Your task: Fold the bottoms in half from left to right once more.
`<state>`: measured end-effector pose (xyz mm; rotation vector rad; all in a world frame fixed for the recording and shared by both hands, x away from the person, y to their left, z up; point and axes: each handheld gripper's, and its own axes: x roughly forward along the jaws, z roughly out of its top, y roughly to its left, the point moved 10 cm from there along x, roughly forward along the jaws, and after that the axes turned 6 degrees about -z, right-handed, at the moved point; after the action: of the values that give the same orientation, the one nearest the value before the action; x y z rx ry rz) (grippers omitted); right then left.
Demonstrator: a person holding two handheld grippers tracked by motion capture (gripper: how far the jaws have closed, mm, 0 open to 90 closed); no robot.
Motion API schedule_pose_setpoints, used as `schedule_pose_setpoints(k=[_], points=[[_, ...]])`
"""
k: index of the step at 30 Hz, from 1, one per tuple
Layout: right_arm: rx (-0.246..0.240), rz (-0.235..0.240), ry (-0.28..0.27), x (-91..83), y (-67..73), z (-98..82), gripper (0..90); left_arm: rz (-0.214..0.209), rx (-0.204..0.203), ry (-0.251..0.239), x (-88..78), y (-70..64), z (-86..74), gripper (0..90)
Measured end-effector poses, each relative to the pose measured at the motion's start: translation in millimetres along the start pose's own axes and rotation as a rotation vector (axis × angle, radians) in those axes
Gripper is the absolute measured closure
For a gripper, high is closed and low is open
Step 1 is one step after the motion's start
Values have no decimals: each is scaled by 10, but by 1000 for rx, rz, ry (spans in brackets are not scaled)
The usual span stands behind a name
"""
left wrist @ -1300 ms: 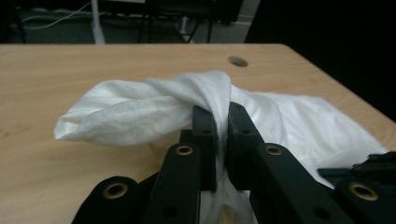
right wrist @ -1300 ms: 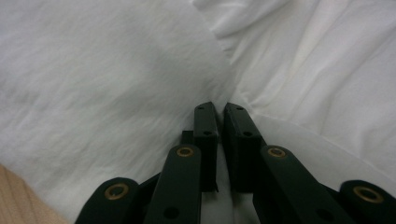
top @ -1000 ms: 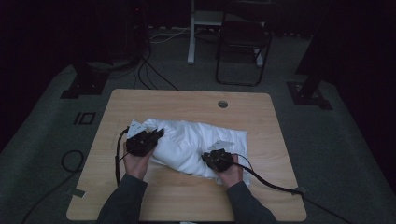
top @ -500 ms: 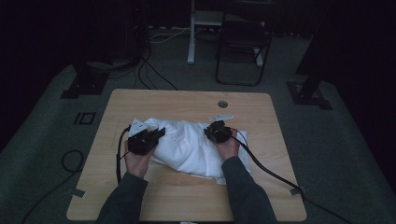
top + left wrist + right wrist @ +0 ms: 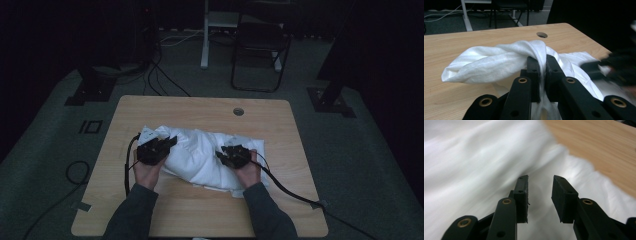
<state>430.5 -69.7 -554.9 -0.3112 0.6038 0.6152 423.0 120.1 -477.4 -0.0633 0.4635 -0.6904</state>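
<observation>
On the wooden table [image 5: 200,215] lay a crumpled white cloth [image 5: 200,155]. Our left gripper [image 5: 543,65] stayed clamped on a bunched fold at its left end. Our right gripper [image 5: 539,195], which half a second earlier had been at the cloth's far edge, had come back toward us; its jaws had just been opening, nothing between them. We judged a fold finished, the next grasp pending.

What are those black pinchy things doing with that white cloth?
A person is working a crumpled white cloth on a wooden table with two hand-held grippers. The left gripper is pinched shut on a bunched fold of the cloth. The right gripper hangs over the cloth; its jaws have just been opening, with a gap and nothing clamped between them.
</observation>
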Motion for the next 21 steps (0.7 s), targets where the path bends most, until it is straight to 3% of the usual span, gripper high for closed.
schedule_pose_setpoints(k=[2, 4, 5, 7, 11, 13, 15, 18, 20, 21], points=[[-19, 33, 39, -18, 133, -147, 692, -3, 7, -1, 7, -21, 22, 845], [-61, 26, 101, 88, 234, -324, 710, -16, 20, -4, 8, -70, 70, 845], [-70, 23, 98, 140, 271, -358, 715, -16, 32, -6, 9, -105, 101, 845], [-41, 30, 92, 178, 313, -325, 718, -25, 56, -15, 14, -181, 174, 845], [-53, 47, 86, 258, 445, -245, 720, -40, 97, -30, 46, -306, 302, 845], [-67, 92, 75, 274, 515, -206, 697, -46, 106, -27, 66, -342, 315, 845], [-60, 107, 49, 217, 498, -170, 630, -48, 115, -26, 74, -362, 314, 844], [-32, 39, -10, 32, 330, -124, 623, -48, 120, -23, 73, -369, 312, 845], [-20, -11, -5, -20, 212, -161, 624, -51, 119, -23, 74, -374, 315, 845], [-12, -12, 14, -7, 186, -205, 624, -51, 117, -22, 79, -384, 316, 845]])
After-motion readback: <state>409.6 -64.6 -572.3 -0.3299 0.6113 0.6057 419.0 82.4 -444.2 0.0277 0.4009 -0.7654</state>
